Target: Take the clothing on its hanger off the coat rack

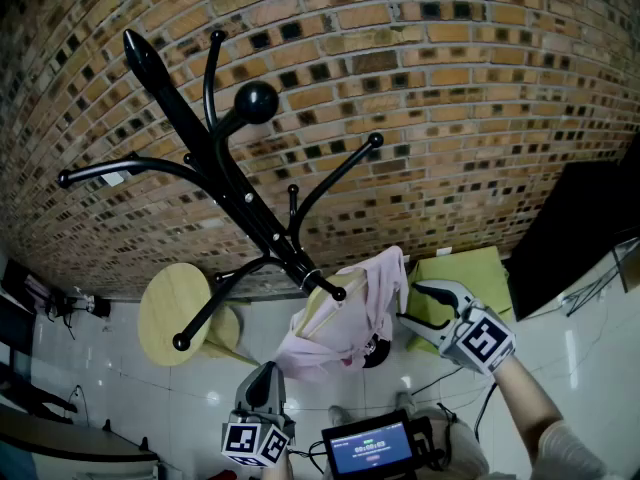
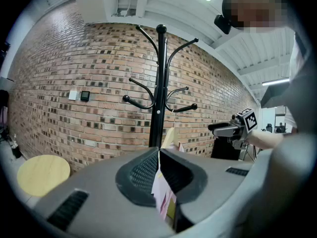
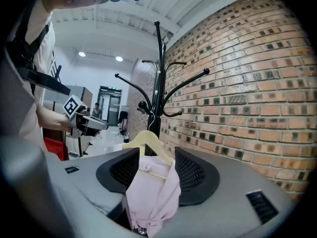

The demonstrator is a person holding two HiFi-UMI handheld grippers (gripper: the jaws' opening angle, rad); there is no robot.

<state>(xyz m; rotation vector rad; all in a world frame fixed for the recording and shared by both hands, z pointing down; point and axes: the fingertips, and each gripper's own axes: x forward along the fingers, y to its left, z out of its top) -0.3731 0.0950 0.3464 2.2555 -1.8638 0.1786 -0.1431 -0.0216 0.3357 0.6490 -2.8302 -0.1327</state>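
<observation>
Between right gripper (image 3: 156,151) jaws, pink clothing (image 3: 151,192)

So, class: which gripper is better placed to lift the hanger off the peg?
Probably the right gripper: its fingers stand open, lined up on the cream hanger and pink shirt. The left gripper sits low by the hem.

pale pink shirt (image 1: 345,318), limp and bunched, collar up, draped on cream hanger (image 3: 143,139) | hanger hook at a low peg of coat rack (image 1: 230,178) | rack black, upright, slim pole, curved arms ending in ball tips
</observation>
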